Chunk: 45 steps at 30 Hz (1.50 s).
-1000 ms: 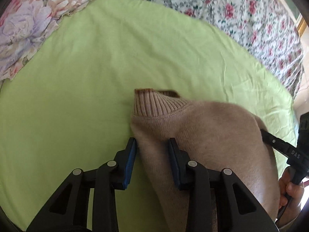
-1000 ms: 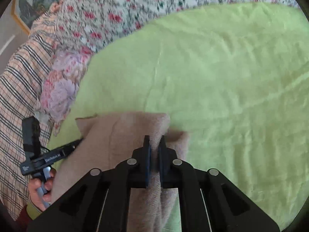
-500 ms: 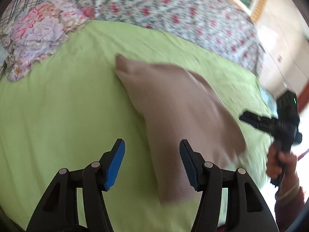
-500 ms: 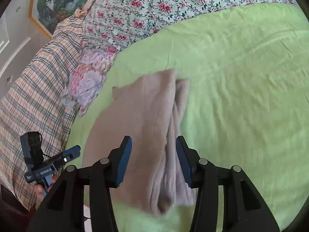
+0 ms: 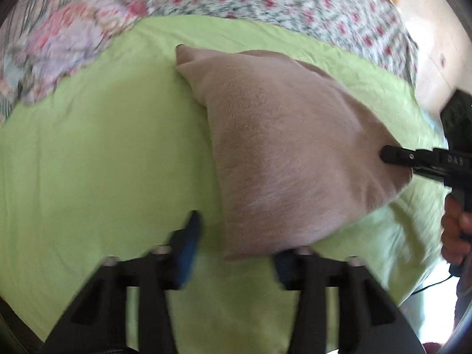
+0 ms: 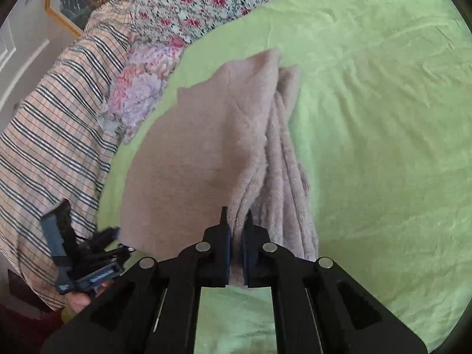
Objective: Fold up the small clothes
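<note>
The beige sweater [image 6: 200, 159] lies folded on the green sheet [image 6: 368, 118] of the bed, its stacked layers bunched along one edge. The right hand-held gripper [image 6: 236, 230] is pinched tight on that thick edge; the left hand-held gripper [image 5: 236, 253] gapes wide at the near corner, gripping nothing (its view is blurred). The risk, as I judge it: lifting by one side only could let the loose layers slide apart and undo the fold, since the far corner is unsupported

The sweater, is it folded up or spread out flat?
Folded. The sweater lies doubled on the green sheet, stacked layers showing along its right edge.
</note>
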### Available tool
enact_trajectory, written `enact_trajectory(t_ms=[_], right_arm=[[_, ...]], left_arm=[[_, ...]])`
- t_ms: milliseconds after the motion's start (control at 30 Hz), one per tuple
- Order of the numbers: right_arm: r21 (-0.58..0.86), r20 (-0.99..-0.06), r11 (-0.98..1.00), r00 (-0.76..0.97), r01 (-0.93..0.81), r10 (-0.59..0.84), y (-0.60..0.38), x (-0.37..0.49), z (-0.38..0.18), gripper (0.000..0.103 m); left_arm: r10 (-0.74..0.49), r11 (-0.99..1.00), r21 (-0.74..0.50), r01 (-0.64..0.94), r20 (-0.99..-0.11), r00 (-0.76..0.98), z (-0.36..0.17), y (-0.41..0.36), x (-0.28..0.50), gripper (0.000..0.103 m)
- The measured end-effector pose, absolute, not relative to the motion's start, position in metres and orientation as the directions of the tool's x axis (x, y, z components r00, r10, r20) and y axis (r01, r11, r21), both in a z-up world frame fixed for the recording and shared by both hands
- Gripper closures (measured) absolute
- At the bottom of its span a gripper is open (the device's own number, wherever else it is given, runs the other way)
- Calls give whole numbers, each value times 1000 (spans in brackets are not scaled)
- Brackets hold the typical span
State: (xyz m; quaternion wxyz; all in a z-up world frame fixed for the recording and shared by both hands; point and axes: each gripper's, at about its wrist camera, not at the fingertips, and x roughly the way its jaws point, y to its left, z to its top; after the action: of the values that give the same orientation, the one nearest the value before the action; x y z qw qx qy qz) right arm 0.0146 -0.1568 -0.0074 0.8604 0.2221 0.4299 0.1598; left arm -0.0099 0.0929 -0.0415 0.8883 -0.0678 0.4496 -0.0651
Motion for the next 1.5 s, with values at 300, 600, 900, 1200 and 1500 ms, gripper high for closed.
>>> enact_trajectory(t_ms=[300, 600, 900, 1200, 1500], right_arm=[[391, -738, 918, 574, -66, 355, -177, 10, -12, 96], [308, -821, 951, 500, -18, 275, -171, 19, -46, 97], [319, -824, 948, 497, 12, 272, -176, 3, -27, 77], [378, -719, 925, 620, -30, 314, -161, 44, 24, 76], [307, -799, 952, 544, 2, 257, -138, 110, -19, 79]], left_arm=[[-58, 992, -109, -64, -844, 534, -46, 73, -16, 93], [-113, 986, -160, -52, -859, 499, -54, 79, -11, 93], [-313, 949, -281, 140, -812, 492, -20, 106, -27, 90], [-459, 887, -386, 252, -687, 564, 29, 108, 18, 78], [-414, 910, -337, 240, -740, 530, -1, 83, 88, 91]])
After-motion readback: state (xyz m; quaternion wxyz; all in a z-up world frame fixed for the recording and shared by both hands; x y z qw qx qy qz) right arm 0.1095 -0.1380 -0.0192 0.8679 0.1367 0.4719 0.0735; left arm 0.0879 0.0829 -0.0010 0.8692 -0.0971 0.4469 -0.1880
